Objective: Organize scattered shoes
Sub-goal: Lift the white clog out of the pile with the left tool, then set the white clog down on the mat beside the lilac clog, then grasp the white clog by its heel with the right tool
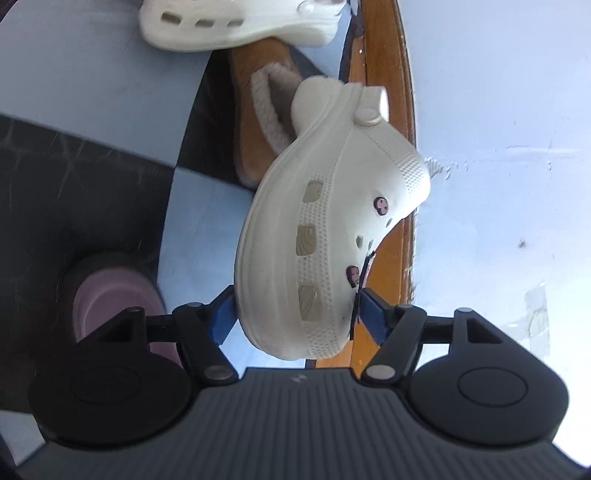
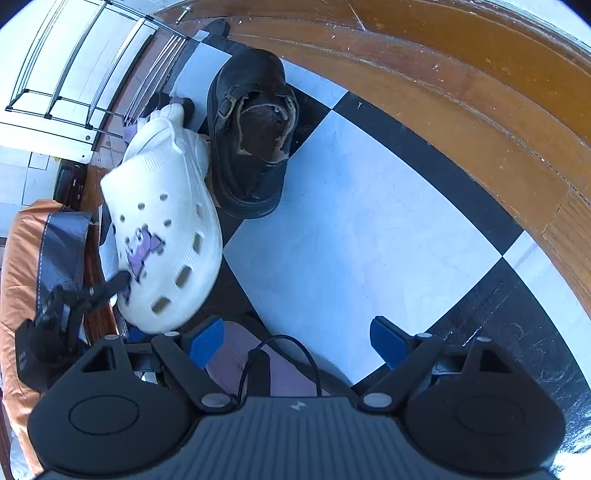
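- I'm holding the white clog (image 1: 325, 229) in my left gripper (image 1: 295, 314), pads pinching its toe, the rest sticking out ahead.
- It's looking light, squishy foam (a bit slippery), so gripping the thick sole edge.
- Right gripper (image 2: 295, 341) is hanging wide, empty.

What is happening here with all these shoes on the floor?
A person with a gripper in each hand is tidying shoes. The left gripper has a white clog by its toe between its blue fingers and holds it above the checkered floor. The right gripper is open and holds nothing, hanging over a pink slipper. A black shoe, a brown fur-lined slipper and a second white clog lie nearby.
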`<action>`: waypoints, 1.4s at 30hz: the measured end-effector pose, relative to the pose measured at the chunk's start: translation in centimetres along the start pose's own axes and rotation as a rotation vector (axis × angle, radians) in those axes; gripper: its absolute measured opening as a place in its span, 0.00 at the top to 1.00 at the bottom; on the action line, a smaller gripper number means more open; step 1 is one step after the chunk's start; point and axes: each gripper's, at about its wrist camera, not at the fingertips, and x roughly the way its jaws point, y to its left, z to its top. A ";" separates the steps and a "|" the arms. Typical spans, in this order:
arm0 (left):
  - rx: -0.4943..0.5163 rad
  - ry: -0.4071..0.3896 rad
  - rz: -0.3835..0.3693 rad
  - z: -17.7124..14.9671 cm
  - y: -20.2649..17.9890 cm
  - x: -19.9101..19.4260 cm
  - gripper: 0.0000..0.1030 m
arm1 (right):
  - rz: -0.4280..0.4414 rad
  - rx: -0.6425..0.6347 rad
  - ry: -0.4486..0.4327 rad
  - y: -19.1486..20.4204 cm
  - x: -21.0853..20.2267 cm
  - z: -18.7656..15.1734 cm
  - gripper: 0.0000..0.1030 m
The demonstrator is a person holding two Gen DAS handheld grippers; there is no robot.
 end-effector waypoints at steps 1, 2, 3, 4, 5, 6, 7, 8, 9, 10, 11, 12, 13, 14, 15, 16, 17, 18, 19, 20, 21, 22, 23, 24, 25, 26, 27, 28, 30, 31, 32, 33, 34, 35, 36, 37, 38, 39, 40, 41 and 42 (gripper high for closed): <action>-0.007 0.008 -0.003 -0.7 0.0 0.1 0.33 | -0.001 0.007 -0.002 -0.1 0.0 -0.2 0.15; -0.018 0.026 -0.016 -1.5 -0.5 0.5 0.34 | -0.004 0.012 -0.005 -0.2 0.0 -0.3 0.15; -0.021 0.037 -0.024 -1.8 -1.0 1.0 0.41 | -0.011 0.016 -0.008 -0.3 0.0 -0.3 0.15; -0.018 0.059 -0.037 -2.2 -1.5 1.6 0.43 | -0.017 0.020 -0.011 -0.4 -0.1 -0.4 0.15; -0.015 0.082 -0.051 -2.5 -2.0 2.2 0.49 | -0.021 0.023 -0.015 -0.4 -0.2 -0.4 0.15; -0.012 0.104 -0.065 -2.9 -2.5 2.7 0.61 | -0.021 0.023 -0.017 -0.4 -0.5 -0.3 0.15; -0.012 0.137 -0.088 -3.4 -2.8 2.9 0.65 | -0.021 0.020 -0.022 -0.4 -0.8 -0.3 0.15; -0.017 0.172 -0.128 -3.9 -3.0 2.7 0.65 | -0.023 0.010 -0.030 -0.3 -1.4 -0.3 0.15; -0.002 0.201 -0.136 -4.5 -3.5 2.1 0.65 | -0.033 -0.009 -0.039 -0.2 -1.9 -0.3 0.15; 0.020 0.204 -0.120 -4.8 -3.8 1.5 0.63 | -0.053 -0.038 -0.054 -0.1 -2.7 -0.4 0.15; 0.075 0.183 -0.081 -5.5 -4.6 -0.1 0.58 | -0.076 -0.065 -0.070 -0.1 -3.4 -0.5 0.15; 0.102 0.163 -0.056 -5.8 -4.9 -1.3 0.46 | -0.103 -0.085 -0.089 -0.3 -3.8 -0.6 0.14; 0.098 0.158 -0.039 -6.1 -4.8 -2.2 0.37 | -0.126 -0.099 -0.106 -0.6 -4.0 -0.7 0.13; 0.094 0.154 -0.022 -6.3 -4.7 -3.0 0.23 | -0.143 -0.104 -0.118 -1.0 -4.0 -0.7 0.13; 0.083 0.155 -0.020 -6.4 -4.4 -3.2 0.21 | -0.155 -0.100 -0.123 -1.4 -4.0 -0.6 0.13; 0.072 0.157 -0.019 -6.5 -4.2 -3.3 0.21 | -0.165 -0.089 -0.128 -1.8 -3.8 -0.6 0.13; 0.079 0.171 0.007 -6.6 -4.1 -3.0 0.20 | -0.163 -0.066 -0.132 -2.5 -3.5 -0.5 0.13; 0.100 0.174 0.040 -6.5 -4.3 -2.5 0.20 | -0.143 -0.039 -0.127 -3.0 -3.0 -0.5 0.13; 0.113 0.164 0.066 -6.6 -4.2 -2.1 0.20 | -0.119 -0.017 -0.111 -3.2 -2.5 -0.5 0.13; 0.132 0.136 0.114 -6.6 -4.0 -1.7 0.20 | -0.097 -0.006 -0.095 -3.1 -2.0 -0.5 0.13; 0.144 0.128 0.151 -6.2 -3.6 -1.4 0.20 | -0.076 -0.007 -0.083 -2.7 -1.4 -0.5 0.13; 0.149 0.127 0.172 -5.9 -3.2 -1.0 0.20 | -0.062 -0.023 -0.075 -2.1 -0.9 -0.6 0.13; 0.146 0.122 0.192 -5.6 -2.5 -0.5 0.20 | -0.056 -0.048 -0.070 -1.3 -0.3 -0.7 0.13; 0.130 0.118 0.180 -5.2 -1.8 -0.2 0.20 | -0.052 -0.070 -0.066 -0.6 0.2 -0.9 0.13; 0.108 0.121 0.175 -4.6 -0.9 0.0 0.20 | -0.056 -0.101 -0.066 0.2 0.6 -1.0 0.13; 0.086 0.122 0.173 -4.3 -0.5 -0.2 0.20 | -0.063 -0.160 -0.064 1.4 1.2 -1.0 0.13; 0.074 0.118 0.170 -3.9 -0.3 -0.4 0.20 | -0.074 -0.218 -0.061 2.7 1.9 -1.1 0.13; 0.063 0.115 0.168 -3.5 -0.2 -0.5 0.20 | -0.084 -0.262 -0.056 3.7 2.5 -1.2 0.13; 0.050 0.102 0.173 -2.6 0.4 -1.1 0.20 | -0.087 -0.301 -0.054 5.2 3.4 -1.3 0.13; 0.050 0.097 0.175 -2.6 0.3 -1.7 0.20 | -0.082 -0.313 -0.054 6.0 3.9 -1.2 0.13; 0.051 0.085 0.174 -2.4 0.4 -2.2 0.20 | -0.078 -0.318 -0.051 6.5 4.2 -1.2 0.13; 0.050 0.083 0.168 -2.4 0.5 -2.4 0.16 | -0.074 -0.321 -0.048 7.0 4.6 -1.1 0.13; 0.049 0.086 0.168 -2.3 0.6 -2.5 0.15 | -0.070 -0.324 -0.043 7.6 5.1 -0.9 0.13; 0.044 0.093 0.176 -2.3 0.8 -2.6 0.15 | -0.064 -0.329 -0.036 8.3 5.7 -0.7 0.13; 0.045 0.093 0.180 -2.3 0.9 -2.7 0.15 | -0.060 -0.331 -0.029 8.9 6.2 -0.5 0.13; 0.048 0.092 0.183 -2.3 1.0 -2.8 0.15 | -0.059 -0.330 -0.022 9.3 6.7 -0.3 0.13; 0.050 0.090 0.193 -2.5 1.2 -3.2 0.15 | -0.064 -0.327 -0.014 10.0 7.4 0.1 0.13; 0.052 0.089 0.202 -2.7 1.5 -3.5 0.15 | -0.073 -0.326 -0.009 10.8 8.2 0.5 0.13; 0.053 0.089 0.203 -2.7 1.5 -3.6 0.15 | -0.087 -0.337 -0.009 11.4 8.7 0.8 0.13; 0.058 0.088 0.200 -2.8 1.4 -3.7 0.15 | -0.103 -0.351 -0.009 12.0 9.2 1.0 0.13; 0.061 0.085 0.206 -3.0 1.3 -3.7 0.14 | -0.118 -0.365 -0.009 12.6 9.5 1.1 0.13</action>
